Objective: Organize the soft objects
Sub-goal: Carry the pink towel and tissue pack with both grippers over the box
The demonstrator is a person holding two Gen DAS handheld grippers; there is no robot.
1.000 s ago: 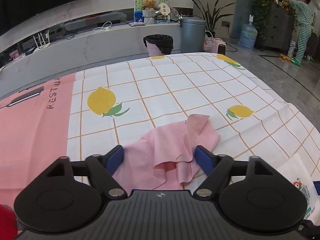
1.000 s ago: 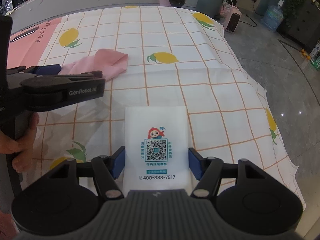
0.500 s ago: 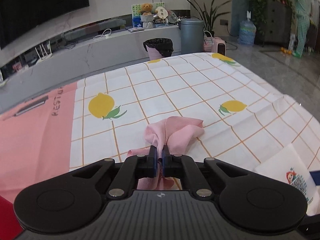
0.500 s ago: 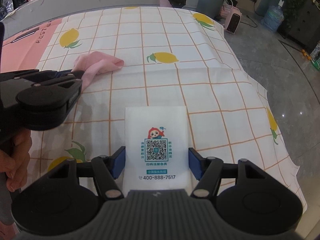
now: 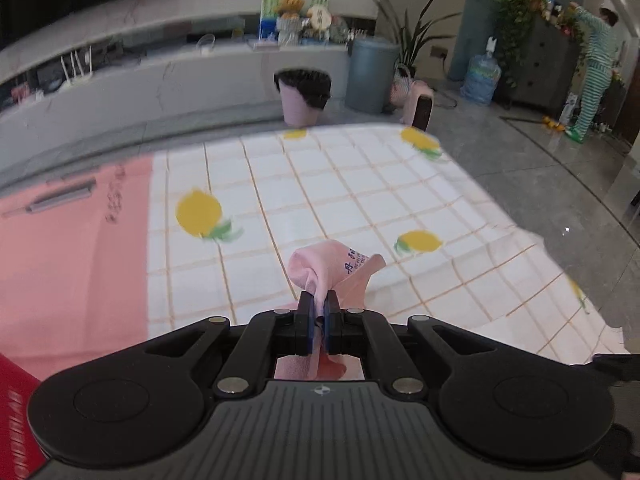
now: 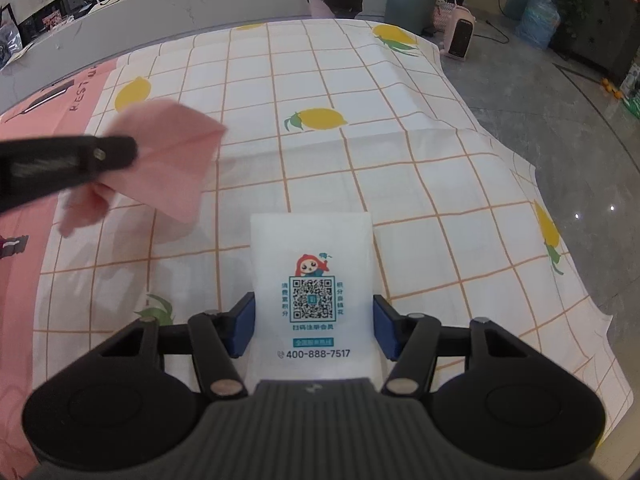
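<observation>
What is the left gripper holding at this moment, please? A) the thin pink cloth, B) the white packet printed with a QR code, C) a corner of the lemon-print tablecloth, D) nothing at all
A: the left gripper is shut on the thin pink cloth, which hangs clear of the lemon-print tablecloth, while the white packet printed with a QR code lies flat between the right gripper's closing jaws.

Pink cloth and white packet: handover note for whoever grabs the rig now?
Left gripper: shut on the pink cloth, which hangs clear of the lemon-print tablecloth.
Right gripper: fingers closing on either side of the white packet, which lies flat on the tablecloth; pads not yet pressing.
Done: cloth picked up.
Left: place the cloth, grip and move the packet. No destination is visible.
</observation>
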